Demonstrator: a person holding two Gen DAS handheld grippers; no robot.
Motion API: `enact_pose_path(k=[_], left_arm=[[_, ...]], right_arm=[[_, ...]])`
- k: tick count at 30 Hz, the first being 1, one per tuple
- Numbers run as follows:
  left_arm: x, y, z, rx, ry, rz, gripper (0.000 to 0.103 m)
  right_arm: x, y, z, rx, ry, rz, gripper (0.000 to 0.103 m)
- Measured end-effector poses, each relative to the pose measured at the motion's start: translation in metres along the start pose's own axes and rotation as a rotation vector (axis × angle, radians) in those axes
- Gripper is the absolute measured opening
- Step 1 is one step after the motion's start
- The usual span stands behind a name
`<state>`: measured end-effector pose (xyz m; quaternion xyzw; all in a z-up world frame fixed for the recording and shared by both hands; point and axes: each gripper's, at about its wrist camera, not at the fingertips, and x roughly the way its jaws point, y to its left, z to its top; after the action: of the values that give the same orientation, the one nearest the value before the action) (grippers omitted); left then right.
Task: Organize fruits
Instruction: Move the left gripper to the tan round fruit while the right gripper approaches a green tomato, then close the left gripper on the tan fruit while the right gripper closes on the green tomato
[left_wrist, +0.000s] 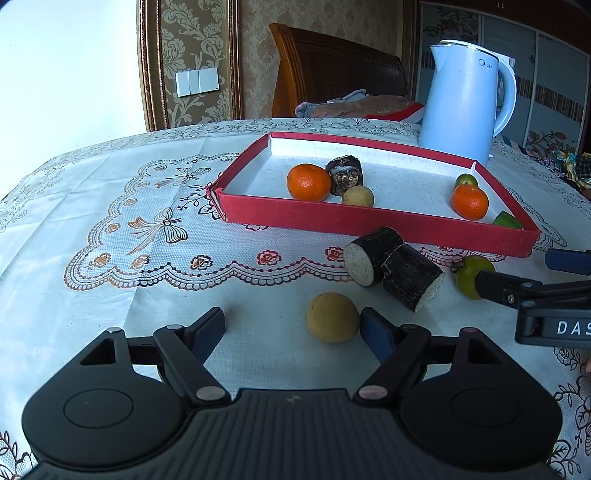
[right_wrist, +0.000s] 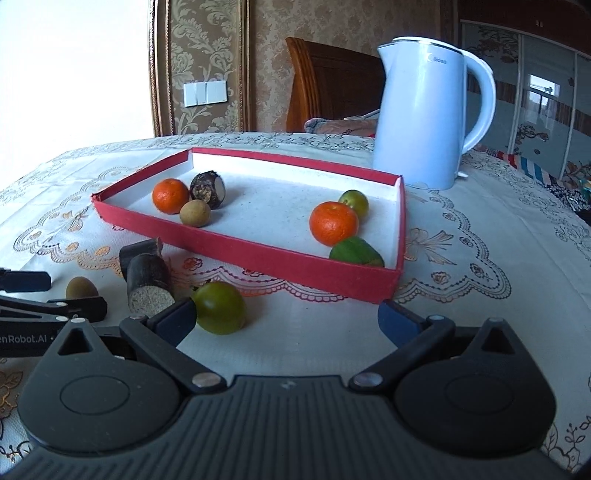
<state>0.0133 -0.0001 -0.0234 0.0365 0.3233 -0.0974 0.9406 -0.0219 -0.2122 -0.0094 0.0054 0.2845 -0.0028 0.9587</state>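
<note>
Both grippers stand open and hold nothing: my left gripper (left_wrist: 291, 326) has the longan (left_wrist: 332, 316) lying by its right finger (left_wrist: 378, 332), not clamped, and my right gripper (right_wrist: 288, 319) has the green tangerine (right_wrist: 219, 307) touching or nearly touching its left finger (right_wrist: 177, 319), with bare cloth across the rest of the gap. Each fruit is small, round and light, I judge, with firm skin that may roll off the pads, so I would centre it and close across its widest middle, gently. Two cane pieces (left_wrist: 395, 267) lie between them on the cloth: stiff, heavier, best pinched across the bark. Behind stands the red tray (left_wrist: 369, 221), its near wall low but needing a lift over; its middle floor is free between fruit clusters. Beyond it, the kettle (left_wrist: 465, 99) keeps clear.
</note>
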Motion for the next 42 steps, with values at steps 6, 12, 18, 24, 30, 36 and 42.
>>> enact_pose_path(k=[6, 12, 18, 24, 30, 36, 42], left_arm=[[0.000, 0.000, 0.000, -0.001, 0.000, -0.001, 0.080], [0.002, 0.001, 0.000, -0.007, 0.002, 0.009, 0.082], [0.003, 0.000, 0.000, 0.000, 0.004, 0.009, 0.083], [0.003, -0.001, 0.000, 0.003, 0.004, 0.010, 0.084], [0.004, -0.002, 0.001, 0.006, 0.001, 0.021, 0.084], [0.005, -0.002, 0.002, 0.008, 0.000, 0.020, 0.083], [-0.001, -0.006, 0.001, 0.035, -0.036, -0.009, 0.077]], right_arm=[[0.007, 0.009, 0.003, -0.060, 0.038, 0.048, 0.103], [0.022, 0.028, 0.010, -0.129, 0.078, 0.004, 0.103], [0.025, 0.023, 0.011, -0.106, 0.089, 0.012, 0.101], [0.024, 0.017, 0.010, -0.074, 0.084, 0.046, 0.087], [0.023, 0.024, 0.008, -0.110, 0.082, 0.053, 0.078], [0.022, 0.024, 0.008, -0.116, 0.072, 0.073, 0.068], [0.020, 0.023, 0.007, -0.113, 0.067, 0.100, 0.055]])
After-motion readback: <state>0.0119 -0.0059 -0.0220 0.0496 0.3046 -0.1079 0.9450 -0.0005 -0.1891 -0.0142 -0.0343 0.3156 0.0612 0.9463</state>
